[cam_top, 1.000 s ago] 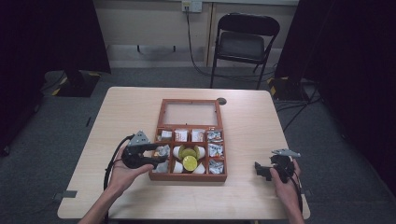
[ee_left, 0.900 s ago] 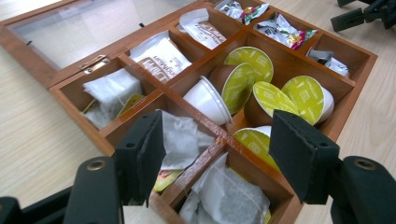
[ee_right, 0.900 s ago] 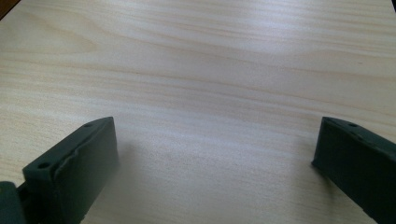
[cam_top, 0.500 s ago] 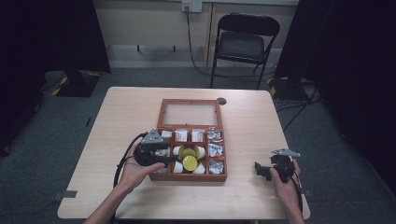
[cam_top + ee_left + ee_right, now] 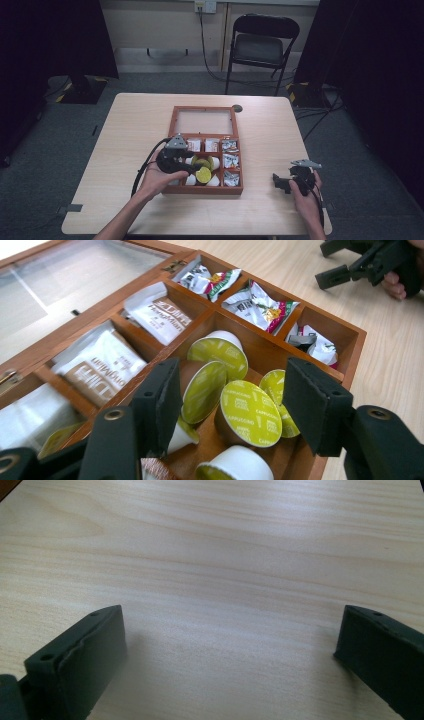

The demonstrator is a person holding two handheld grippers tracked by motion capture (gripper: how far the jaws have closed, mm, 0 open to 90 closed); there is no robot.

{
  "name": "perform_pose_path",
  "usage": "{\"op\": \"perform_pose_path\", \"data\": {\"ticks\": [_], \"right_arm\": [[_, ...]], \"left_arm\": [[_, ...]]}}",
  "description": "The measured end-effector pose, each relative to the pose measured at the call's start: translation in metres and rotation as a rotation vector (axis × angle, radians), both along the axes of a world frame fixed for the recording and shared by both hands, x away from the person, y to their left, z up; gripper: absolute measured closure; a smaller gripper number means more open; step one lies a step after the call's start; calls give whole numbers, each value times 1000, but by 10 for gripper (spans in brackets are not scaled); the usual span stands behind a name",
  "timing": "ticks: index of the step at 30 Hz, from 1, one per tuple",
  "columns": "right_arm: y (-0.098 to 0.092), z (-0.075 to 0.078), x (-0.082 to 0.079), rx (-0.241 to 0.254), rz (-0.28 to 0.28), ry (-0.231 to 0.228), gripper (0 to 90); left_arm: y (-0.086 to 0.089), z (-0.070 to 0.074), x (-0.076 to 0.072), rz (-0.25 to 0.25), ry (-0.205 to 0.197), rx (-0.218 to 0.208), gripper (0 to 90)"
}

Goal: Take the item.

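My left tool (image 5: 227, 407) hovers over the wooden box (image 5: 172, 122) at bench centre, jaws narrowing around green-lidded capsules (image 5: 250, 412) without pinching any. At four o'clock from the box, my right tool (image 5: 281, 182) rests spread, empty, on the bench (image 5: 125, 125).

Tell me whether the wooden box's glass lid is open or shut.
Open: the glass-paned lid lies flat behind the compartmented wooden box, baring the green-topped capsules and sachets.

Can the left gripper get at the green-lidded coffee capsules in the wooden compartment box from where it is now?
Probably yes: the left gripper hangs just over the green-lidded coffee capsules, jaws closing but not touching, box lid laid open.
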State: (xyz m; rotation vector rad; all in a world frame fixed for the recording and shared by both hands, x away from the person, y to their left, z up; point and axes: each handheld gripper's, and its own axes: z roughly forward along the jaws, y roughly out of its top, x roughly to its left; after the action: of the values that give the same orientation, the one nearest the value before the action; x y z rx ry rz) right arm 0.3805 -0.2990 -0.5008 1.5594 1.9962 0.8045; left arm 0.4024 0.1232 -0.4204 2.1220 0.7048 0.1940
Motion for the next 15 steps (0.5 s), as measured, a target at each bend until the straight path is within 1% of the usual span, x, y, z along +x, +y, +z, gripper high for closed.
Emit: {"op": "perform_pose_path", "data": {"ticks": [2, 3, 4, 9, 10, 12, 13, 15], "right_arm": [[0, 0, 0, 0, 0, 0, 0], [0, 0, 0, 0, 0, 0, 0], [0, 0, 0, 0, 0, 0, 0], [0, 0, 0, 0, 0, 0, 0], [0, 0, 0, 0, 0, 0, 0], [0, 0, 0, 0, 0, 0, 0], [0, 0, 0, 0, 0, 0, 0], [0, 0, 0, 0, -1, 0, 0]], "left_arm": [[-2, -2, 0, 1, 3, -3, 437], [-4, -5, 1, -8, 11, 12, 448], [-5, -7, 2, -11, 14, 17, 450], [-8, -13, 4, -21, 36, 20, 498], [-11, -16, 4, -29, 46, 27, 506], [-14, -19, 3, -35, 39, 58, 506], [-15, -20, 3, -41, 42, 67, 507], [-16, -22, 3, -43, 49, 59, 512]]}}
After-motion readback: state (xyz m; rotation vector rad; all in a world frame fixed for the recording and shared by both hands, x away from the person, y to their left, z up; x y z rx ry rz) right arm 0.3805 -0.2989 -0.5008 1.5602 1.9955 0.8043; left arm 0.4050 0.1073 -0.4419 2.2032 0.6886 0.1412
